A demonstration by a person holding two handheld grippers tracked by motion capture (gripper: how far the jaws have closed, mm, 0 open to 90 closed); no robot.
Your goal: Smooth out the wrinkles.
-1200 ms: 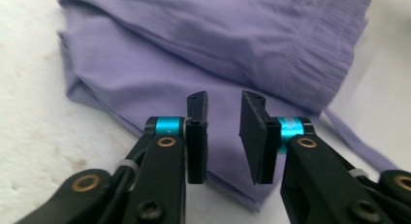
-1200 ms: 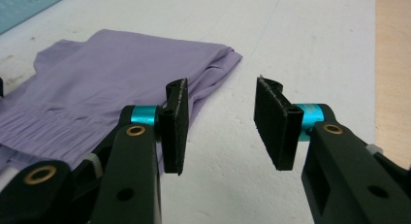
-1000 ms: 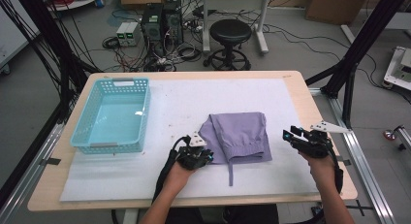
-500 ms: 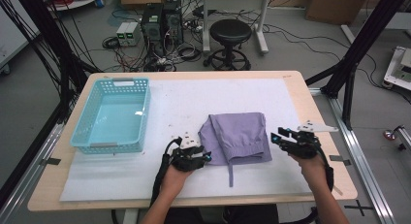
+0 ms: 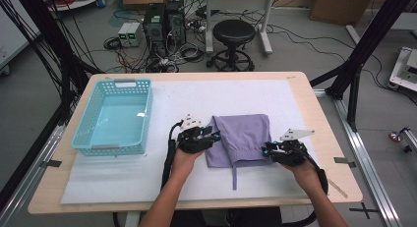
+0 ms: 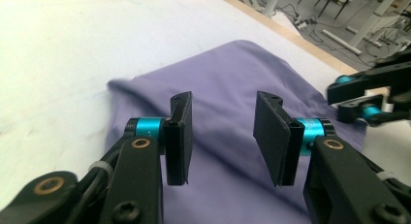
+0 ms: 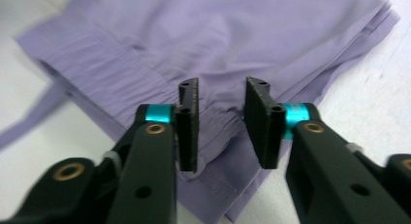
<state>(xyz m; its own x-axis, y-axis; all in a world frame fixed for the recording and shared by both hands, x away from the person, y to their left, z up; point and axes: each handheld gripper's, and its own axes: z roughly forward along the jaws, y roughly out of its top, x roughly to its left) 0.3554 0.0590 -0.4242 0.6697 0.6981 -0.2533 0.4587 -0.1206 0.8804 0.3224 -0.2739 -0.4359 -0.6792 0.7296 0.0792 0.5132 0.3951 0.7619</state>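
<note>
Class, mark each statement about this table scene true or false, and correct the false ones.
1. The purple garment lies folded on the white mat. True.
2. The basket holds the garment. False: the basket holds nothing.
3. The left hand-held gripper has its jaws apart over the cloth. True.
4. The right hand-held gripper is clamped on the basket rim. False: its jaws stand open at the garment's edge.
5. A stool stands beyond the table. True.

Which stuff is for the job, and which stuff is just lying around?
For the job: purple folded cloth, left tool, right tool, both open beside it.
Just around: blue basket sitting empty, black stool, computer boxes and cables on the floor.
</note>
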